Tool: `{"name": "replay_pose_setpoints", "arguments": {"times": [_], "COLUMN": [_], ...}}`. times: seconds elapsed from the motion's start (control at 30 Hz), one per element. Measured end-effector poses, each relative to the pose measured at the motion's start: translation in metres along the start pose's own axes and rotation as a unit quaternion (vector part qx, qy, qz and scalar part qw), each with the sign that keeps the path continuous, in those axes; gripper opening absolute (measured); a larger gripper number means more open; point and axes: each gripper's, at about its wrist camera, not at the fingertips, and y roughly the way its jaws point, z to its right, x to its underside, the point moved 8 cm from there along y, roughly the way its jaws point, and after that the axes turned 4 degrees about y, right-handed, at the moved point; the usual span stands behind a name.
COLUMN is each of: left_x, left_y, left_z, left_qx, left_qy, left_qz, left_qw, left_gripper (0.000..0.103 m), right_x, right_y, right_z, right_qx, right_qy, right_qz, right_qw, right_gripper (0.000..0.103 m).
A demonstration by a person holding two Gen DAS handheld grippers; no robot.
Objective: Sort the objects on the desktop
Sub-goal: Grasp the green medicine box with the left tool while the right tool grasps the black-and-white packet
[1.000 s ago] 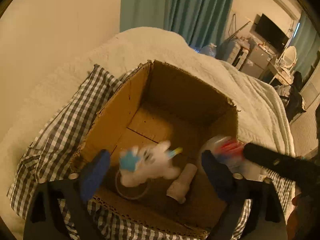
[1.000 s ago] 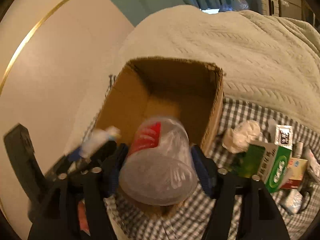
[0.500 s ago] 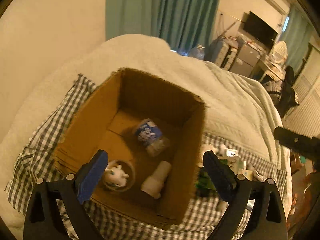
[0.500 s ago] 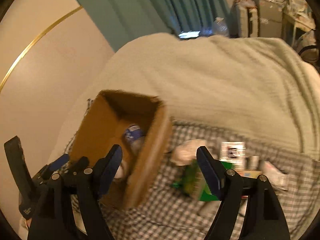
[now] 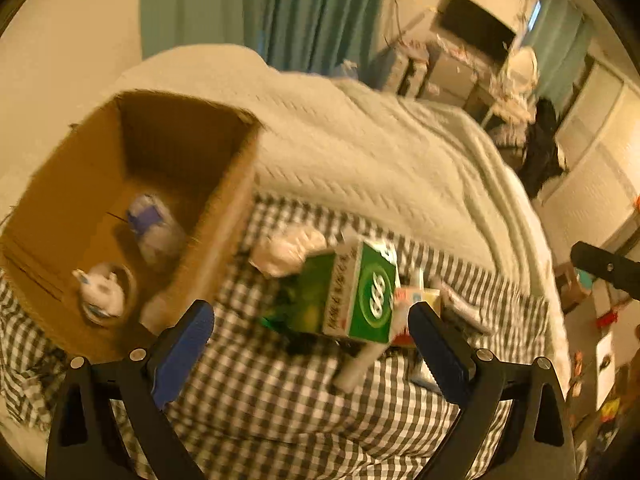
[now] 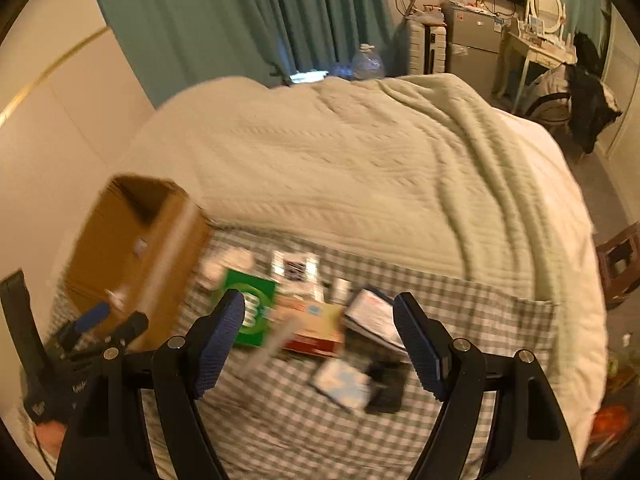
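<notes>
My left claw [image 5: 310,344] hung spread and empty, the green box [image 5: 352,292] lying on the checked cloth just ahead between its fingers, beside the cardboard box [image 5: 224,216]. My right claw [image 6: 320,344], also spread, sat farther off.

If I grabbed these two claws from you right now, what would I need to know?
Left claw: open, empty. Right claw: open, empty.
Cardboard box sits at the left on the checked cloth. Already inside: a small white toy and a blue-labelled bottle.
Left to sort, on the cloth beside the box: green carton, crumpled white tissue, orange-red box, plus several small packets, too blurred to name.
</notes>
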Motion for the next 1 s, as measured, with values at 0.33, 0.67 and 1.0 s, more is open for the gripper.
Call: {"name": "replay_pose_setpoints", "arguments": {"times": [0.33, 0.67, 1.0], "left_x": [0.019, 0.019, 0.022], "left_y": [0.054, 0.103, 0.127], "left_z": [0.056, 0.056, 0.064], "left_qx": [-0.034, -0.059, -0.112], "left_qy": [0.093, 0.1, 0.191], "left_qz": [-0.03, -0.051, -0.074], "left_qw": [0.9947, 0.9919, 0.9723], "left_gripper": [0.1, 0.1, 0.1], "right_x": [0.042, 0.077, 0.088], "right_y": [0.054, 0.132, 0.173], "right_z": [0.035, 0.047, 0.063], "right_qx": [0.056, 0.044, 0.067], "right_qy": [-0.146, -0.183, -0.181], "right_qz": [-0.053, -0.117, -0.144], "right_qw": [0.986, 0.975, 0.971], "right_gripper": [0.076, 0.067, 0.038]}}
